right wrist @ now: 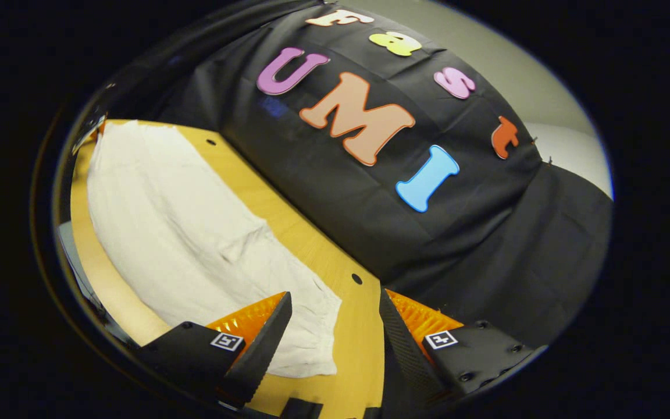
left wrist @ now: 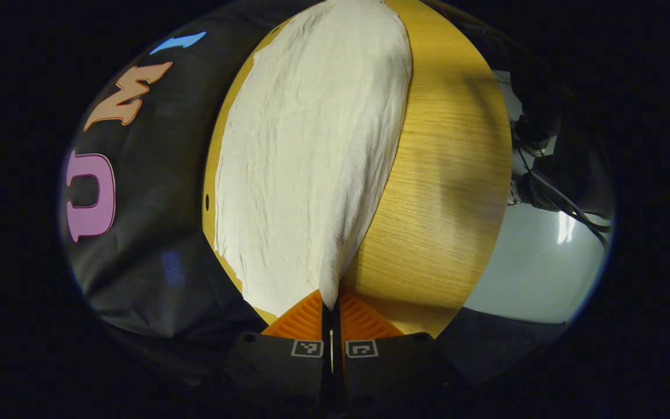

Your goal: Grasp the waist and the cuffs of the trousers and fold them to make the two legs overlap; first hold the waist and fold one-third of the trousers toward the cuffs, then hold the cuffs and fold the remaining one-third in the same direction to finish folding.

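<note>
Trousers lie flat along the tabletop, their long axis running away from the left gripper, whose fingers pinch one end. Right gripper hovers at the other end, fingers wide, hem between them.

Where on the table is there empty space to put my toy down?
The table has a wide bare strip beside the trousers, on its open edge. A narrower bare strip runs between the trousers and the black cloth wall. The middle is covered. The left gripper pinches the fabric; the right gripper hangs open over the trousers' end.
</note>
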